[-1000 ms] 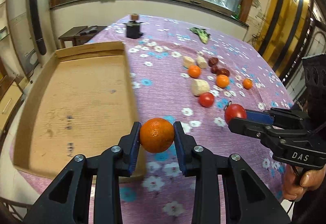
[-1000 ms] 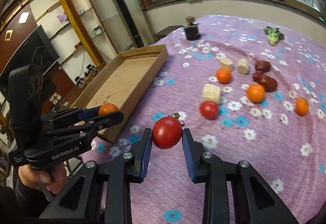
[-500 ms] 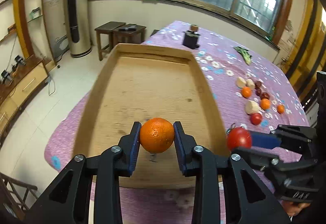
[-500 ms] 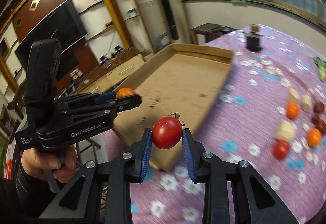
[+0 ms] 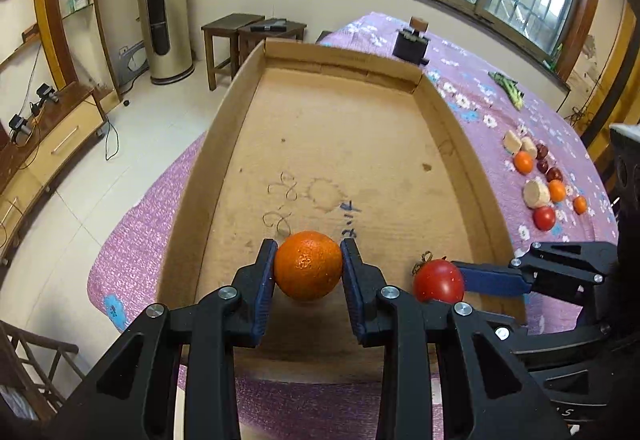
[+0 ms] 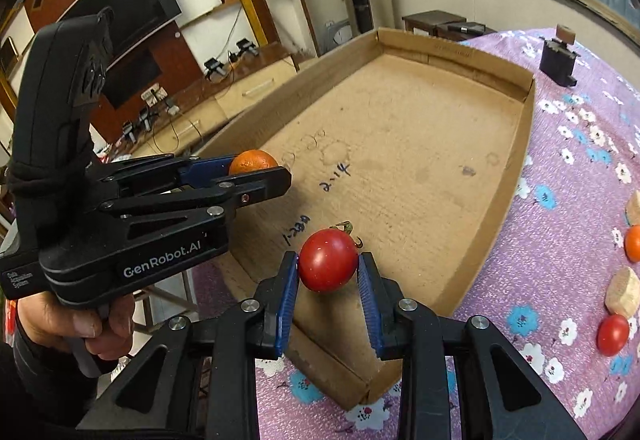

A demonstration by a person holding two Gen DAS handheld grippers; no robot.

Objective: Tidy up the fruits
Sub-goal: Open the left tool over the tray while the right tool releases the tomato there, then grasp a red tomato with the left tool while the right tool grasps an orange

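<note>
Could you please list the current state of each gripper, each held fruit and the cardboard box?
left gripper: shut on the orange
orange: held above the box floor
right gripper: shut on the tomato
tomato: held over the box's near end
cardboard box: open-topped, nothing inside

Loose fruits [image 5: 545,179] right of box [image 5: 248,79]

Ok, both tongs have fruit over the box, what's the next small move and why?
Probably lower both and let go: the left tongs grip the orange and the right tongs the tomato above the bare floor of the cardboard box.
</note>
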